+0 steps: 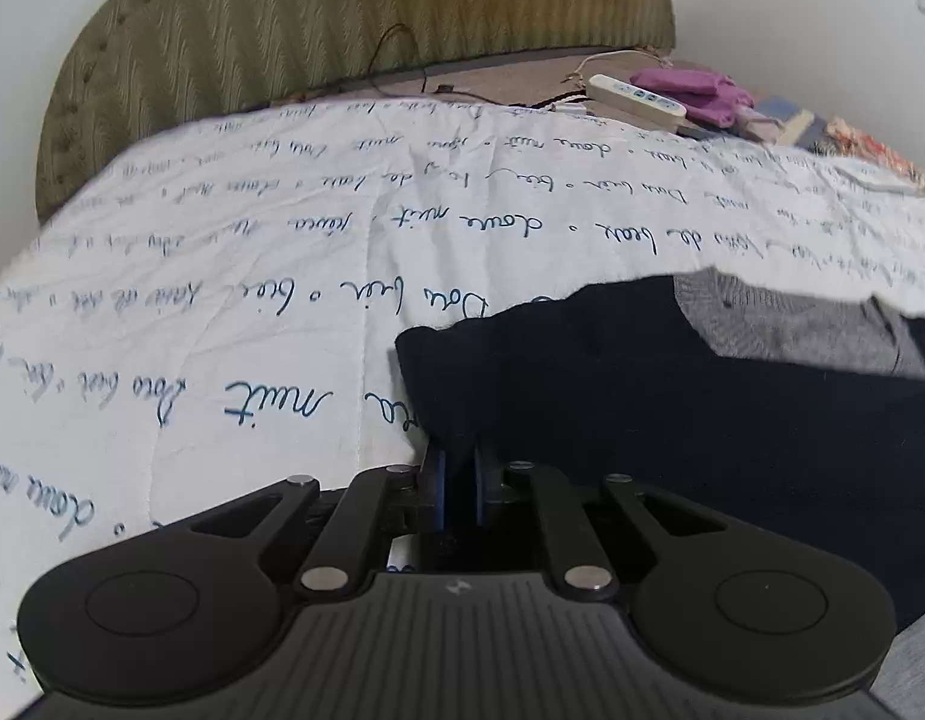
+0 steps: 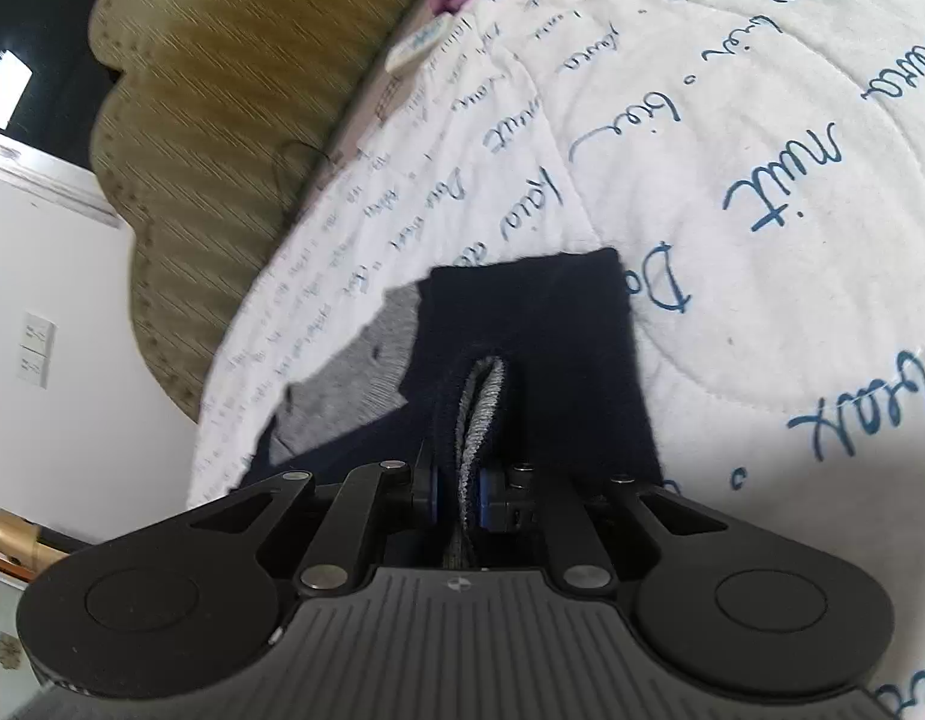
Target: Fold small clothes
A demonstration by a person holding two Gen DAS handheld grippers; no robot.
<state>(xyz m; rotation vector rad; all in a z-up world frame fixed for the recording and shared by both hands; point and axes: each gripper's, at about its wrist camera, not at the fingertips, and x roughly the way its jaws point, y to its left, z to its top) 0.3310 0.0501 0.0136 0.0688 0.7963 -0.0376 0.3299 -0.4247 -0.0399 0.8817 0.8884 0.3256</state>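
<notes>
Both tongs pinch the navy garment's near edge.

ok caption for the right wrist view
Right gripper shut on the navy garment's grey-lined edge, over a script-printed white quilt.

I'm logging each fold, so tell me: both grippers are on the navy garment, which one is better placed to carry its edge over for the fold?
Probably right. The right gripper is shut on a thick bunched edge of the navy garment, grey lining visible between its pads. The left gripper is shut only at a corner.
</notes>
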